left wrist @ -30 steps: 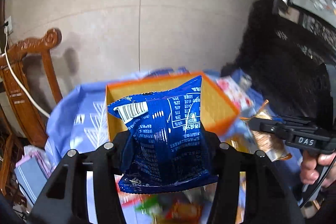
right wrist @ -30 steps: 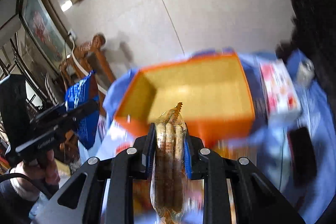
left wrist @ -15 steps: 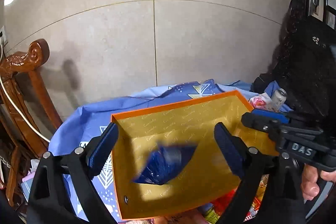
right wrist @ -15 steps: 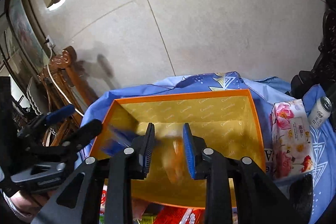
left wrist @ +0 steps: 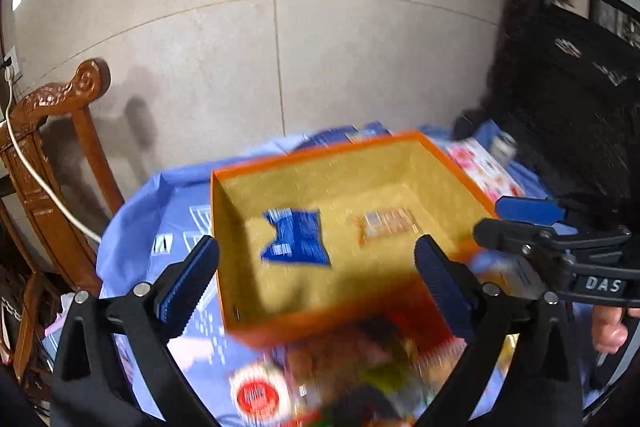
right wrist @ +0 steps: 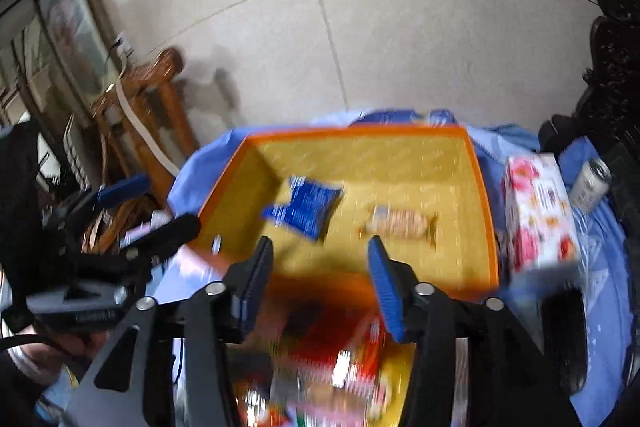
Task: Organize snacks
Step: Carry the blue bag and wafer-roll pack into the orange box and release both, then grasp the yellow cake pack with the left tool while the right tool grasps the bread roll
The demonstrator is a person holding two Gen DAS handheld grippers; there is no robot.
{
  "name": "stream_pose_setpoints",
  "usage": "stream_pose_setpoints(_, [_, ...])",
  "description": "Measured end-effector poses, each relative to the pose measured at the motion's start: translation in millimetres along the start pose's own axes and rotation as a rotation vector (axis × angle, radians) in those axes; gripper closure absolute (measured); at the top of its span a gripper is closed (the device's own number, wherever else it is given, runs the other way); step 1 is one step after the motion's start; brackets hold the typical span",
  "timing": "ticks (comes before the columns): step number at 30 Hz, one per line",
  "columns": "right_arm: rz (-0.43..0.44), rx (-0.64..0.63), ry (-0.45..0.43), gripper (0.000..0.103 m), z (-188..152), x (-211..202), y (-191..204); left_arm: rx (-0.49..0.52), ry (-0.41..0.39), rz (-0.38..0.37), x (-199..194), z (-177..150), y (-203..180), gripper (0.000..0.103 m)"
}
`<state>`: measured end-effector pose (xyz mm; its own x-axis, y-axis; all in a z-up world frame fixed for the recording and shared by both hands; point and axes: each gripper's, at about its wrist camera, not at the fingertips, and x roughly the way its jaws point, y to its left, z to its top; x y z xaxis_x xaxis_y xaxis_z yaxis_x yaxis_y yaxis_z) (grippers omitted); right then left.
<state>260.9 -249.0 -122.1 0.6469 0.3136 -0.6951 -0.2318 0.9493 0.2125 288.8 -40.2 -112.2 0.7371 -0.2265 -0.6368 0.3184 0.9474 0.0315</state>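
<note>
With both packets lying in the orange box (left wrist: pixel 452 175), my left gripper (left wrist: pixel 316 279) gapes wide and my right gripper (right wrist: pixel 320 283) has just opened, both empty; remaining snacks (right wrist: pixel 340 379) lie directly beneath, nearest them.

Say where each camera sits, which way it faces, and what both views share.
Left wrist: on the left tool, looking forward and down between open fingers at the orange box; right tool and a hand at right.
Right wrist: on the right tool, same downward aim; left tool at left.
Shared: box, blue bag, sausage pack, tissue pack.
</note>
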Motion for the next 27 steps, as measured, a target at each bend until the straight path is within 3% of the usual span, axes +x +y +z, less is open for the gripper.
stream_pose_setpoints(9, [0.046,-0.081,0.204,0.046,-130,-23,20,0.013,0.101,-0.037,-54,-94,-15,0.006])
stream_pose_setpoints(14, [0.092,-0.169,0.309,0.044,-181,-19,27,-0.015,0.161,-0.038,-76,-140,-13,0.006])
stream_pose_setpoints(20, [0.128,-0.274,0.396,0.036,-205,5,30,-0.041,0.216,0.006,-87,-171,-12,0.006])
stream_pose_setpoints(22, [0.135,-0.341,0.412,0.025,-210,13,34,-0.042,0.216,0.013,-92,-177,-14,0.006])
stream_pose_setpoints(27, [0.144,-0.467,0.429,0.021,-214,32,40,-0.039,0.252,0.034,-87,-191,-20,0.006])
